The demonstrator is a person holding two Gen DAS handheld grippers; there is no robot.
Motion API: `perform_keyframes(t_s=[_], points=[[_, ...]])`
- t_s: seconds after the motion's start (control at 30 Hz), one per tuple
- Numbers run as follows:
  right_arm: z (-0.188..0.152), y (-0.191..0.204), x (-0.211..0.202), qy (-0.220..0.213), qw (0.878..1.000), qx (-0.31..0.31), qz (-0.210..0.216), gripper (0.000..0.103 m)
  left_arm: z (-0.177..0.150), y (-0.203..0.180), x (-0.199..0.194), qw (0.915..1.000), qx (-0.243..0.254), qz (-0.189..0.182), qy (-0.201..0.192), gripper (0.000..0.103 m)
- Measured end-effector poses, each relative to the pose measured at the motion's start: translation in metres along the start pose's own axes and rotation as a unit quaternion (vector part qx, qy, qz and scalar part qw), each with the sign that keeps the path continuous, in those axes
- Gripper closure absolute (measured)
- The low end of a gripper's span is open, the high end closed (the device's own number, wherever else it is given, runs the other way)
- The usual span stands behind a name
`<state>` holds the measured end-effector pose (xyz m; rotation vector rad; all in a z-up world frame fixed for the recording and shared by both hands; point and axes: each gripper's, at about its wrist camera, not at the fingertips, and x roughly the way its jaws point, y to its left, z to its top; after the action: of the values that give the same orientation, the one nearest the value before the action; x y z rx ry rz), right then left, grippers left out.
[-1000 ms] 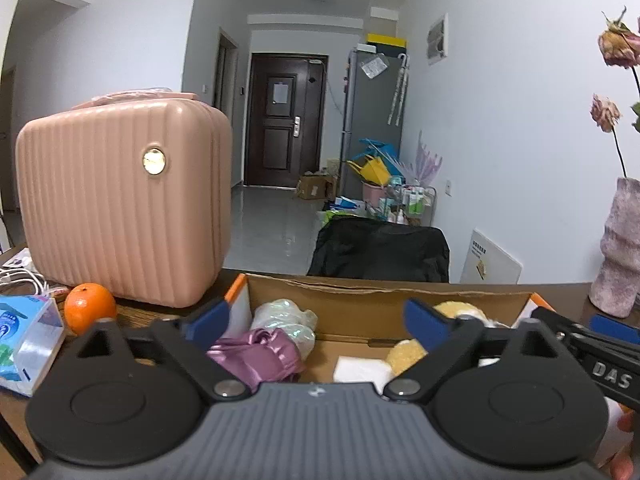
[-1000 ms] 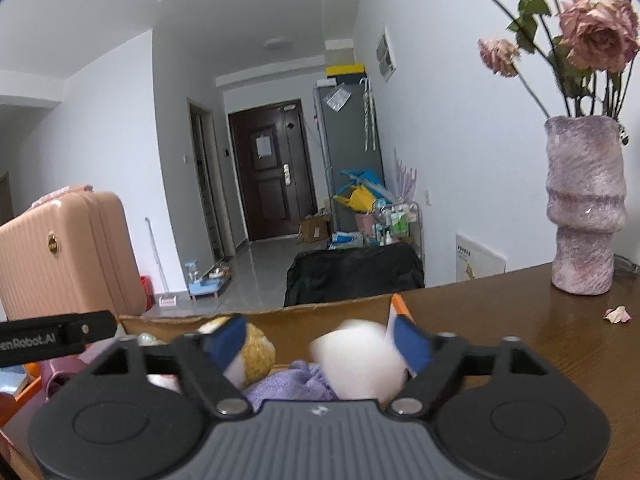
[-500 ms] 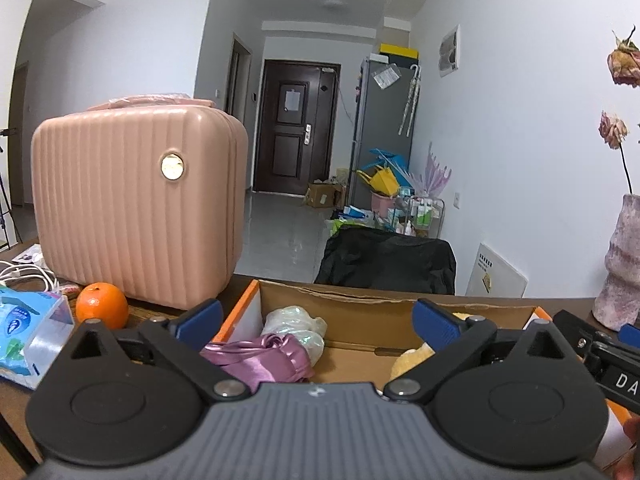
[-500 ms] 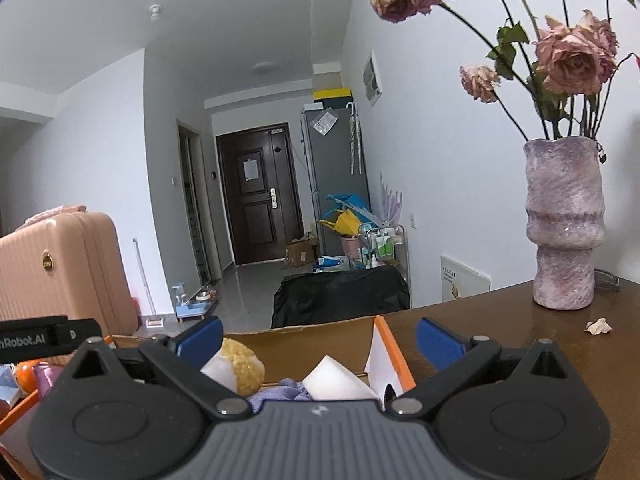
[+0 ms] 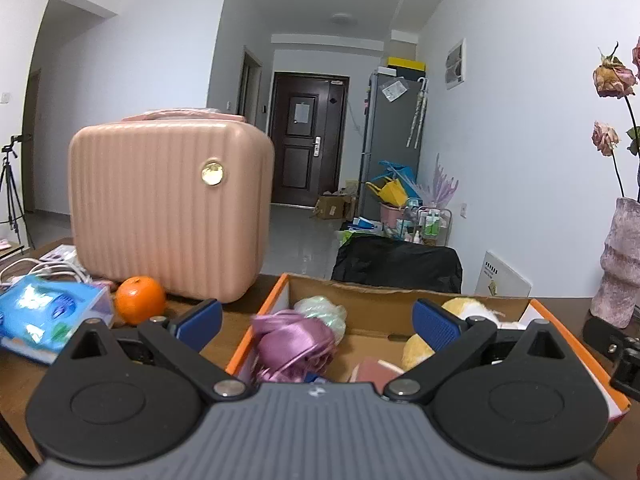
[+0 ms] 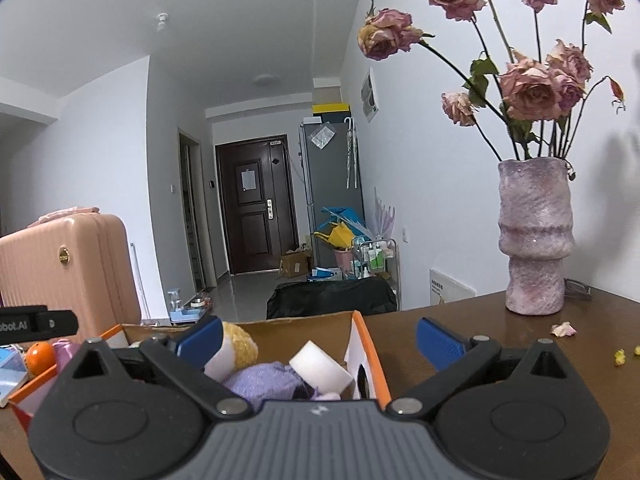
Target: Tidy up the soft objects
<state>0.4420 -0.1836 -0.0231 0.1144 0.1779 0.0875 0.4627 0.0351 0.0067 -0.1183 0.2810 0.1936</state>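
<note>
An orange-edged cardboard box (image 5: 368,300) (image 6: 362,326) on the brown table holds soft things: a purple satin bundle (image 5: 294,340), a pale green pouf (image 5: 322,312), a yellow plush (image 5: 418,350) (image 6: 240,342), a lilac knit piece (image 6: 264,380) and a white sponge (image 6: 320,366). My left gripper (image 5: 316,318) hangs open over the box's near left part, nothing between its blue pads. My right gripper (image 6: 318,336) is open wide above the box's right end, and the sponge lies free below it.
A pink ribbed case (image 5: 168,208) stands behind the box at left, with an orange (image 5: 140,299) and a blue tissue pack (image 5: 44,320) before it. A pink vase (image 6: 534,236) of dried roses stands at right; petals (image 6: 562,329) lie on the table.
The right gripper opened and released the white sponge, which now lies in the box. Both grippers drew back from the box and lifted slightly.
</note>
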Motion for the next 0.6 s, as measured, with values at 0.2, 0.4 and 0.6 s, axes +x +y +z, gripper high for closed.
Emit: perform_keyframes(t_s=[0.2,0.4,0.6], points=[[-0.004,-0.005,-0.028,0.001,1.000,0.000,-0.004,0.000,-0.008,0.010,-0.026,1.0000,-0.006,0.007,0.002,0.000],[-0.010,-0.006,-0.063,0.003,1.000,-0.007,-0.005,0.000,-0.019,0.017,-0.057,0.9999,0.003,0.009,0.005,0.000],[-0.018,-0.006,-0.100,0.008,1.000,-0.019,0.004,0.000,-0.030,0.024,-0.094,0.9998,0.013,0.006,0.011,0.000]])
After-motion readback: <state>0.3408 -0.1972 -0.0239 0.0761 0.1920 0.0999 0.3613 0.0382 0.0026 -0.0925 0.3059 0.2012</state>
